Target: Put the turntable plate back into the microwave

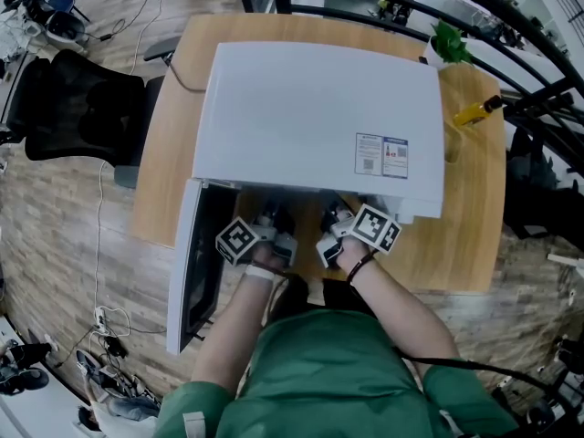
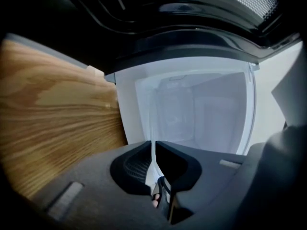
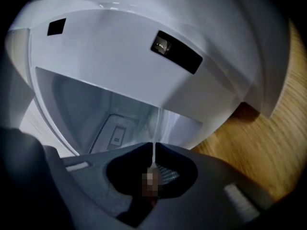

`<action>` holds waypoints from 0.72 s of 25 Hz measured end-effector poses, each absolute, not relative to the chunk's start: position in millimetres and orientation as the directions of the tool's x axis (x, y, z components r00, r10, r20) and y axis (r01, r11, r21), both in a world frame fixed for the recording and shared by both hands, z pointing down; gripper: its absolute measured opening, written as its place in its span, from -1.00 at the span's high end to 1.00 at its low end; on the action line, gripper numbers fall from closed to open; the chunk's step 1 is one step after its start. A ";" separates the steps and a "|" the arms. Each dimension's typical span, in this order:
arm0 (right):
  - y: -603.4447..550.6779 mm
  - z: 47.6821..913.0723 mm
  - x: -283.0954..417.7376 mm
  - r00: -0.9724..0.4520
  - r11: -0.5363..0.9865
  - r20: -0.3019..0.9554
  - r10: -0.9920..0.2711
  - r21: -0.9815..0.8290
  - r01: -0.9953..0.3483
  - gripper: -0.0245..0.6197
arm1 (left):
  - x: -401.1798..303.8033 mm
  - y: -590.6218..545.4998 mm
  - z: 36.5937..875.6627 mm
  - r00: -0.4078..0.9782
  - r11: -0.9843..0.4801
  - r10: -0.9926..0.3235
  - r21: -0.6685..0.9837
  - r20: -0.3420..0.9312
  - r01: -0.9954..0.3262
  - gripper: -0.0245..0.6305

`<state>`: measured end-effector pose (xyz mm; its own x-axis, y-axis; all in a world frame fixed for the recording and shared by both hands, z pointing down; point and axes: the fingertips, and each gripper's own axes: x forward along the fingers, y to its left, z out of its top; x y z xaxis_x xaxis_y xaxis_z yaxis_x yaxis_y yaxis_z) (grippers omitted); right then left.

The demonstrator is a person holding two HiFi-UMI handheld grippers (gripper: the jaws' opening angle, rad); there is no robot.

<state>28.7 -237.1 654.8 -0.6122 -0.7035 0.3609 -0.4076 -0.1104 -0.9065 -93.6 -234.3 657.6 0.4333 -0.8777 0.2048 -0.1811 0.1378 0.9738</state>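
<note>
A white microwave (image 1: 319, 117) stands on a wooden table (image 1: 474, 235), its door (image 1: 192, 272) swung open to the left. Both grippers reach into its front opening, the left gripper (image 1: 274, 231) beside the right gripper (image 1: 336, 231). Its top hides their jaws in the head view. In the left gripper view the left gripper (image 2: 154, 145) is shut on the thin edge of the clear glass turntable plate (image 2: 154, 164), seen edge-on before the white cavity (image 2: 201, 109). The right gripper (image 3: 154, 147) is shut on the plate's (image 3: 157, 123) opposite edge, facing the cavity (image 3: 96, 109).
A yellow object (image 1: 474, 112) and a green plant (image 1: 449, 42) sit at the table's far right. A black chair (image 1: 73, 108) stands left of the table. Cables (image 1: 109, 327) lie on the floor below the door. Bare tabletop (image 2: 53, 109) flanks the microwave.
</note>
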 end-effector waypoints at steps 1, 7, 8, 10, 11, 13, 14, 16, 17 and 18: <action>-237.1 654.3 28.7 -0.613 -0.108 0.361 -0.703 -0.906 -0.409 0.87 | -93.7 -234.0 657.3 0.434 0.137 -0.877 0.973 0.206 -0.185 0.82; -232.8 653.9 23.2 -0.614 -0.109 0.375 -0.694 -0.899 -0.425 0.87 | -98.0 -226.4 653.5 0.413 0.157 -0.881 0.965 0.232 -0.208 0.83; -232.9 654.7 22.8 -0.613 -0.111 0.379 -0.693 -0.896 -0.429 0.88 | -99.2 -226.8 653.8 0.409 0.158 -0.882 0.964 0.234 -0.212 0.85; -234.7 655.4 22.5 -0.612 -0.112 0.385 -0.691 -0.893 -0.436 0.90 | -101.5 -230.8 654.9 0.406 0.154 -0.883 0.963 0.235 -0.222 0.86; -236.0 655.4 22.3 -0.613 -0.111 0.387 -0.689 -0.892 -0.438 0.90 | -101.9 -233.4 655.4 0.409 0.152 -0.882 0.962 0.237 -0.228 0.86; -238.3 655.0 21.3 -0.616 -0.107 0.389 -0.685 -0.890 -0.442 0.90 | -100.5 -237.8 655.5 0.419 0.149 -0.876 0.960 0.240 -0.237 0.87; -239.0 654.4 20.7 -0.617 -0.106 0.388 -0.684 -0.890 -0.443 0.90 | -98.6 -239.2 655.1 0.425 0.148 -0.873 0.960 0.240 -0.239 0.87; -239.5 653.0 19.1 -0.618 -0.106 0.387 -0.684 -0.891 -0.441 0.90 | -93.7 -241.6 653.3 0.435 0.146 -0.868 0.960 0.240 -0.239 0.87; -239.4 652.9 18.6 -0.619 -0.106 0.387 -0.683 -0.892 -0.440 0.90 | -92.1 -242.9 652.5 0.435 0.146 -0.868 0.960 0.241 -0.240 0.87; -239.1 653.4 18.6 -0.620 -0.106 0.388 -0.682 -0.891 -0.440 0.90 | -91.5 -243.4 652.5 0.433 0.146 -0.868 0.960 0.241 -0.241 0.87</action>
